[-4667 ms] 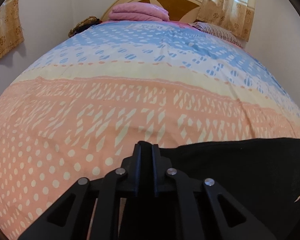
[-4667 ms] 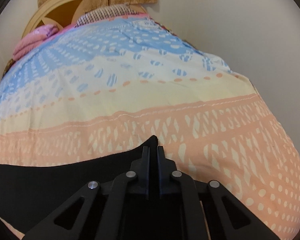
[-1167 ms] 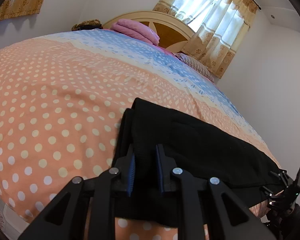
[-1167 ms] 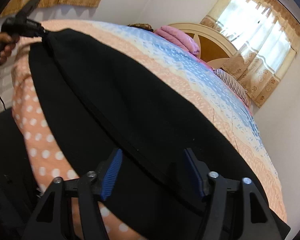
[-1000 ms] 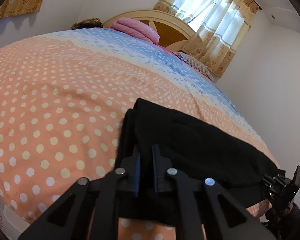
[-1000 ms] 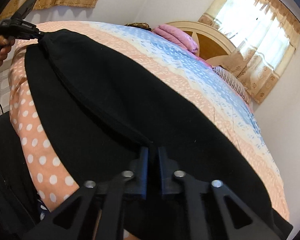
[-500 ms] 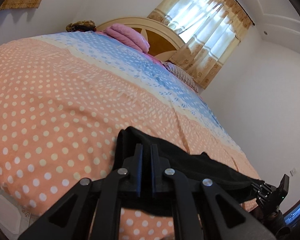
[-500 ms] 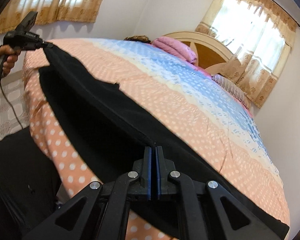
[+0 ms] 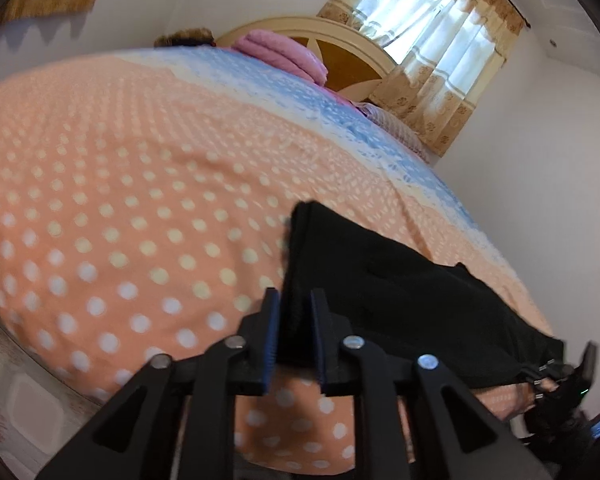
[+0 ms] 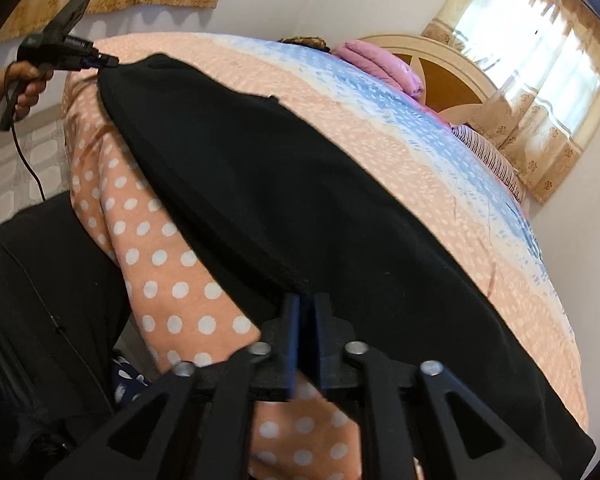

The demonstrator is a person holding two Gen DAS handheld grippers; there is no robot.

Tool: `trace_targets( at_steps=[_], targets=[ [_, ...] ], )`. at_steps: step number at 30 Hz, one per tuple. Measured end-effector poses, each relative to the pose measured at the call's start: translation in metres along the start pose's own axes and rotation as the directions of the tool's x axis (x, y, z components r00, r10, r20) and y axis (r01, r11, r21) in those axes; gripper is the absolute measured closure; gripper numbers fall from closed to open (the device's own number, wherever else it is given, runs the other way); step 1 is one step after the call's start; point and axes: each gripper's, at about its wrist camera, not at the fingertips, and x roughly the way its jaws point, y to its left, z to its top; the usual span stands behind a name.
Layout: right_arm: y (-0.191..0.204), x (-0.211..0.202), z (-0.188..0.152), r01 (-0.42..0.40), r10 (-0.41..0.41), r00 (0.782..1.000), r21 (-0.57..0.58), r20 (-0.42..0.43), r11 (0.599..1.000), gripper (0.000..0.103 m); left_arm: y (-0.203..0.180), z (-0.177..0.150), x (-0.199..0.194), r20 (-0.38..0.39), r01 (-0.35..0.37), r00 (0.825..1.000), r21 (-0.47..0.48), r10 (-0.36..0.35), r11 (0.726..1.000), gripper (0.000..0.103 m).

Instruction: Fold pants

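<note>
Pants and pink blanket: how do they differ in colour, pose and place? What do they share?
Pants are black, blanket pink. Pants lie spread long; blanket is folded. Pants lie at the near edge, blanket by the headboard. Both rest on the bed.

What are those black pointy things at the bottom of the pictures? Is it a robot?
No robot. A person holds a grabbing tool in each hand, and a small camera on each tool looks along its two fingers. One picture comes from the left gripper, the other from the right gripper. You can see the person's left hand holding its tool in the right picture. Black pants lie along the near edge of a bed with a dotted orange and blue bedspread. Both tools are just opening, with pants cloth still between their fingers. Folded pink bedding sits by the headboard.
</note>
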Motion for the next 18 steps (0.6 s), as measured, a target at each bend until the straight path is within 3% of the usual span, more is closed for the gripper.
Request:
trace_targets(
  at_steps=[1, 2, 4, 11, 13, 15, 16, 18],
  targets=[
    [-0.004, -0.002, 0.0, 0.001, -0.001, 1.0, 0.005, 0.003, 1.0, 0.066, -0.001, 0.001, -0.004, 0.017, -0.019, 1.0, 0.016, 0.018, 1.0, 0.075],
    [-0.008, -0.006, 0.0, -0.006, 0.005, 1.0, 0.014, 0.008, 1.0, 0.063, 0.0, 0.003, -0.009, 0.04, -0.033, 0.999, 0.027, 0.032, 0.999, 0.068],
    [-0.013, -0.014, 0.001, -0.03, 0.029, 0.999, 0.036, 0.019, 0.999, 0.062, 0.001, 0.005, -0.014, 0.059, -0.055, 0.997, 0.024, 0.053, 0.998, 0.061],
    [-0.045, -0.022, 0.04, -0.122, 0.11, 0.991, 0.168, 0.078, 0.978, 0.062, -0.012, 0.012, -0.024, 0.126, -0.079, 0.99, 0.073, 0.07, 0.994, 0.061],
    [-0.053, -0.017, 0.059, -0.167, 0.147, 0.984, 0.224, 0.103, 0.96, 0.062, -0.027, 0.017, -0.021, 0.135, -0.063, 0.99, 0.106, 0.048, 0.992, 0.061],
    [-0.06, -0.006, 0.081, -0.217, 0.187, 0.974, 0.292, 0.127, 0.932, 0.062, -0.044, 0.019, -0.014, 0.135, -0.045, 0.991, 0.145, 0.026, 0.988, 0.053],
    [-0.065, 0.005, 0.095, -0.257, 0.224, 0.965, 0.337, 0.135, 0.906, 0.062, -0.053, 0.02, -0.009, 0.133, -0.041, 0.991, 0.169, 0.019, 0.985, 0.046],
    [-0.068, 0.026, 0.116, -0.316, 0.284, 0.949, 0.397, 0.139, 0.862, 0.062, -0.064, 0.018, 0.0, 0.127, -0.043, 0.992, 0.203, 0.018, 0.978, 0.043]
  ],
)
